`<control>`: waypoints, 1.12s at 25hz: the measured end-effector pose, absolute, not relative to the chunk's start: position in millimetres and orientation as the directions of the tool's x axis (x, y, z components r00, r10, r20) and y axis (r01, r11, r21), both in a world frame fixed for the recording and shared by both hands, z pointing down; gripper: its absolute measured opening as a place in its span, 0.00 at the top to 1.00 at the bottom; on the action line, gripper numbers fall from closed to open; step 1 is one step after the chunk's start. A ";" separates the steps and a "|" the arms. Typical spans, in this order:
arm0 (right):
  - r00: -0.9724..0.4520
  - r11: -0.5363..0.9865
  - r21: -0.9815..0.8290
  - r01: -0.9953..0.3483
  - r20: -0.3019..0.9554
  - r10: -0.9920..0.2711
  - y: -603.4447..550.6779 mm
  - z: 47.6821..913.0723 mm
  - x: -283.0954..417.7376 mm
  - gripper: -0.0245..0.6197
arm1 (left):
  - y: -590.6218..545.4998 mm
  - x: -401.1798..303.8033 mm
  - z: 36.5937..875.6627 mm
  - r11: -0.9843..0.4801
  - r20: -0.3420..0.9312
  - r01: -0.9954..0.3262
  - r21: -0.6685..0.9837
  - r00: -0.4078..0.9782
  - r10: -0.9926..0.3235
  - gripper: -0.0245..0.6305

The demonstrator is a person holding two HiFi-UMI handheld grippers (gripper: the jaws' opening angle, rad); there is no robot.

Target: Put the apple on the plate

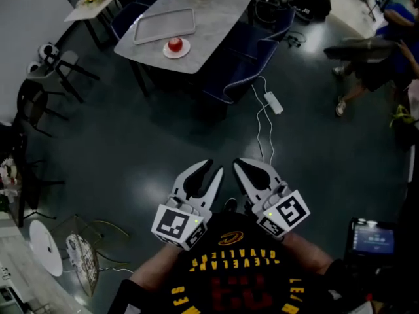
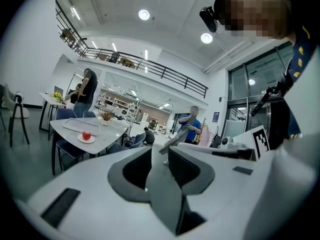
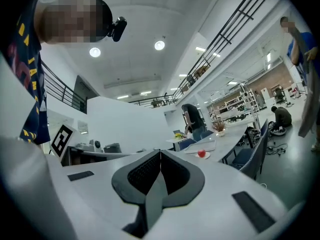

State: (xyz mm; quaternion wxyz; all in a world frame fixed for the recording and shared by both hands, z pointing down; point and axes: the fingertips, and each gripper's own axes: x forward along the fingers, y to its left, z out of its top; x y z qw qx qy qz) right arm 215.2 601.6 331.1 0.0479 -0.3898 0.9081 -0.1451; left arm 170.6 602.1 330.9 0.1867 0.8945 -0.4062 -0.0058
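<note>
Red round apple (image 1: 175, 44) sits on the small white round plate (image 1: 185, 52), on the grey marble-look table (image 1: 222, 12) at the far side of the room, next to a rectangular metal tray (image 1: 163, 37). Both tongs are held close to the person's body, well apart from the table. Left gripper (image 1: 215, 166): jaws slightly apart w/ a narrow gap, nothing btwn them. Right gripper (image 1: 246, 163): jaws closed tip to tip, empty. Judging by the pics, the task looks complete: the fruit is on the dish and neither tool touches it, so no step appears to be left.
</note>
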 end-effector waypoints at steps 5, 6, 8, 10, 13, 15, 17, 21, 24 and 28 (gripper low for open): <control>-0.689 0.647 -0.290 -0.705 0.065 -0.721 569.0 334.5 180.1 0.95 | 568.7 135.7 331.8 -0.594 0.144 -0.720 0.359 0.671 -0.727 0.80; -0.687 0.644 -0.289 -0.709 0.072 -0.723 560.9 335.5 172.3 0.95 | 560.6 127.3 332.1 -0.593 0.146 -0.720 0.360 0.671 -0.727 0.80; -0.681 0.637 -0.285 -0.716 0.084 -0.727 544.6 337.3 155.4 0.95 | 545.1 109.4 332.6 -0.595 0.144 -0.717 0.364 0.674 -0.724 0.80; -0.673 0.629 -0.281 -0.725 0.095 -0.733 528.3 336.3 137.1 0.95 | 528.6 89.4 330.2 -0.596 0.140 -0.713 0.369 0.677 -0.723 0.80; -0.656 0.613 -0.269 -0.743 0.113 -0.746 501.9 335.5 111.2 0.95 | 501.1 59.1 328.2 -0.595 0.140 -0.712 0.373 0.677 -0.722 0.80; -0.645 0.603 -0.255 -0.756 0.130 -0.753 485.3 339.0 94.6 0.95 | 484.8 41.6 331.9 -0.603 0.130 -0.699 0.385 0.688 -0.714 0.80; -0.632 0.590 -0.245 -0.769 0.155 -0.760 472.5 342.7 79.3 0.95 | 470.8 26.1 336.0 -0.608 0.122 -0.682 0.405 0.700 -0.704 0.80; -0.596 0.555 -0.230 -0.800 0.186 -0.781 450.8 342.3 57.2 0.95 | 446.7 1.8 335.5 -0.631 0.111 -0.656 0.414 0.724 -0.680 0.80; -0.573 0.530 -0.236 -0.815 0.193 -0.796 437.8 339.8 46.9 0.95 | 431.7 -8.7 331.2 -0.646 0.097 -0.640 0.415 0.737 -0.669 0.96; -0.565 0.518 -0.242 -0.820 0.203 -0.800 423.2 343.6 41.2 0.95 | 415.1 -14.0 336.8 -0.646 0.106 -0.633 0.426 0.744 -0.660 0.96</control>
